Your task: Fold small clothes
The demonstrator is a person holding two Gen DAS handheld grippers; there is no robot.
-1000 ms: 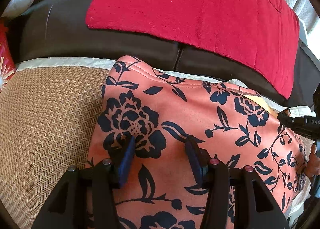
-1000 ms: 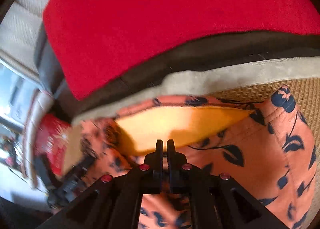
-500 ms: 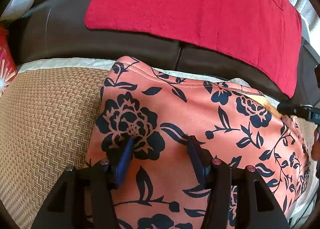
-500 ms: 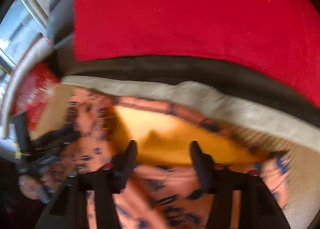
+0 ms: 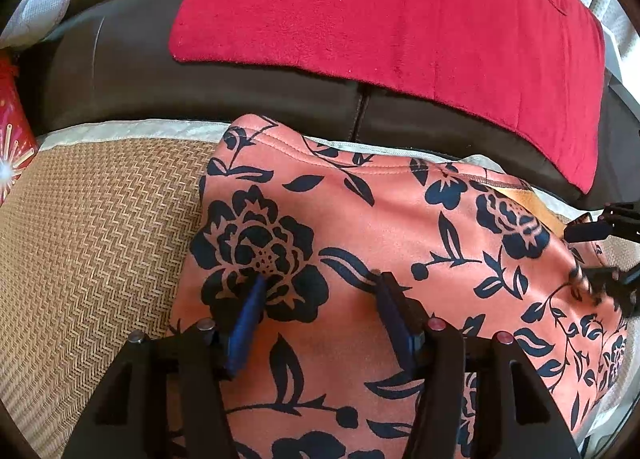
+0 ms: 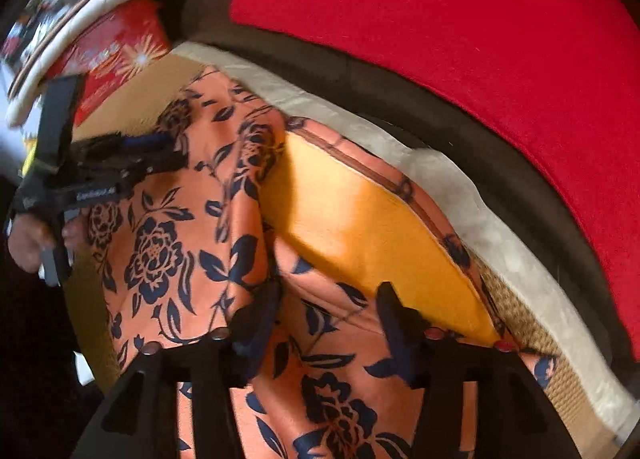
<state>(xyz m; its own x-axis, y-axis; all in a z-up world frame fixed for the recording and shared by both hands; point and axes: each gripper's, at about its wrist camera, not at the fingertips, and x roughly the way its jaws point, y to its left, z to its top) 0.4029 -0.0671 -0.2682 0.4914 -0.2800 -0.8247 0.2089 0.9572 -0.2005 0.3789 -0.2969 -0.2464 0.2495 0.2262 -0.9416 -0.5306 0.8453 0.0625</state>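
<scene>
Floral garment (image 5: 360, 243) lies mid-frame on the woven mat (image 5: 92, 227). Left gripper (image 5: 320, 299) and right gripper (image 6: 326, 307): fingers spread, just opened wider, apparently pinching nothing. Regrip the hem squarely.

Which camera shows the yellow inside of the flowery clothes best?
The right wrist view. There the yellow lining fills the middle, where the floral garment gapes open. The left wrist view shows mostly the garment's flowery outside, with only a thin yellow sliver at its far right edge.
</scene>
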